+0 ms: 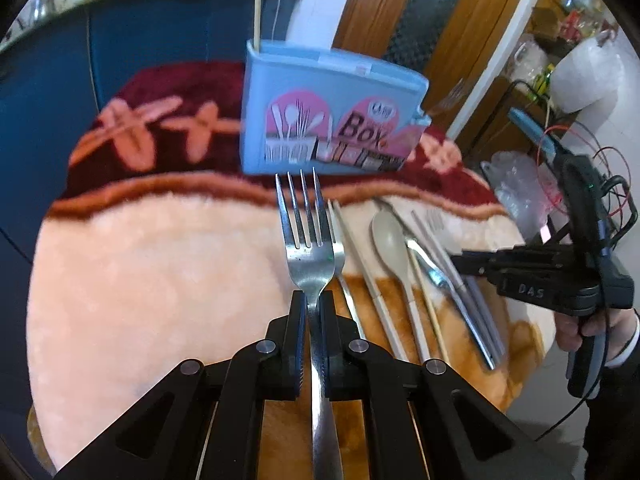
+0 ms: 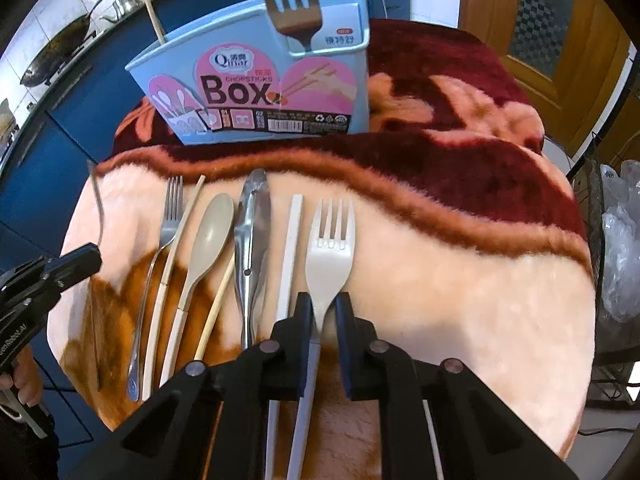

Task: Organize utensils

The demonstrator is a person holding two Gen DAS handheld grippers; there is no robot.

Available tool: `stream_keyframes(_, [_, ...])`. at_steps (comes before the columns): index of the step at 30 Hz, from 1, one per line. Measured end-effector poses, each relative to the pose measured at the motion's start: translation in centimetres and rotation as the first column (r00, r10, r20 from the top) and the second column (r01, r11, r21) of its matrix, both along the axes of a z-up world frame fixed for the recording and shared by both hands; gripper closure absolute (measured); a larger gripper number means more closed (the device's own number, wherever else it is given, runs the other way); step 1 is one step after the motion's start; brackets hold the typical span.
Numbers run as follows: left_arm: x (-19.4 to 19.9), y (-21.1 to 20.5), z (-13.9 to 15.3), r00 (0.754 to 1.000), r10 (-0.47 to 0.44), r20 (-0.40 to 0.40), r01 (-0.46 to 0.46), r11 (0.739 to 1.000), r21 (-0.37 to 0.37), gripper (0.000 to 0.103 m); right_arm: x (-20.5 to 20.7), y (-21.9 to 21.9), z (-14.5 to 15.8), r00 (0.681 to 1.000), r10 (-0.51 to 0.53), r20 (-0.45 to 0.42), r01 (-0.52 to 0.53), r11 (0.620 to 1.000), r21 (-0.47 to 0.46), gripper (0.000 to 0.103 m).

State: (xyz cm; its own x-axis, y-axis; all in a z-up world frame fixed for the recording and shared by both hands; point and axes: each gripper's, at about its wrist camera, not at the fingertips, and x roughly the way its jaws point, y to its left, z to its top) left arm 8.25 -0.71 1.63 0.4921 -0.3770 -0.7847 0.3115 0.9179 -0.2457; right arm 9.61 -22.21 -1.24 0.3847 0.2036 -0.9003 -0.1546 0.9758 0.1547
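My left gripper (image 1: pixel 313 300) is shut on a steel fork (image 1: pixel 306 236), held above the blanket with its tines toward the blue chopsticks box (image 1: pixel 320 116). My right gripper (image 2: pixel 323 304) has its fingers (image 2: pixel 304 320) either side of the neck of a beige plastic fork (image 2: pixel 330 248) that lies on the blanket; a small gap shows on both sides. The box (image 2: pixel 260 92) stands upright at the back, with a dark fork (image 2: pixel 294 4) and a wooden stick in it.
On the blanket-covered table (image 2: pixel 460 300) lie a steel fork (image 2: pixel 170 208), a beige spoon (image 2: pixel 210 236), steel tongs (image 2: pixel 252 232), chopsticks (image 2: pixel 290 248) and a thin wooden stick. Blue cabinets stand behind. Bags and wires are at the right (image 1: pixel 560 152).
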Motion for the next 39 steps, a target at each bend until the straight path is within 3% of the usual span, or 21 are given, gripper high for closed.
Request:
stream_keyframes(8, [-1.6,0.9,2.2,0.982,0.038,0.187,-0.027,0.998,-0.064,0.097,-3.5,-1.0,1.7,0.977,-0.068,0.202,0.047,0.993,0.106,0.09])
stream_keyframes(16, [-2.4,1.1,5.4,0.928,0.097,0.36,-0.071,0.994,-0.085,0.097,-5.3,-2.0,4.9,0.908,-0.119,0.401,0.051,0.983,0.176,0.09])
stream_keyframes(21, [-1.9,1.3,7.4,0.895,0.133,0.426,-0.093,0.989,-0.113,0.098,-5.4,-2.3,6.8,0.853,-0.141,0.502,0.048,0.98,0.194,0.09])
stream_keyframes(26, [-0.3,1.1,9.8,0.868,0.14,0.476,-0.094,0.988,-0.118,0.103,-4.8,-2.8,8.0,0.819,-0.143,0.556,0.044,0.981,0.188,0.091])
stream_keyframes(32, [1.2,0.3,13.0,0.834,0.138,0.534,-0.094,0.989,-0.11,0.103,-3.9,-3.3,8.2,0.807,-0.149,0.571,0.038,0.979,0.201,0.091])
stream_keyframes(39, [2.9,-0.3,12.8,0.861,0.128,0.493,-0.099,0.992,-0.085,0.103,-3.2,-3.5,7.7,0.818,-0.147,0.555,0.036,0.978,0.207,0.091])
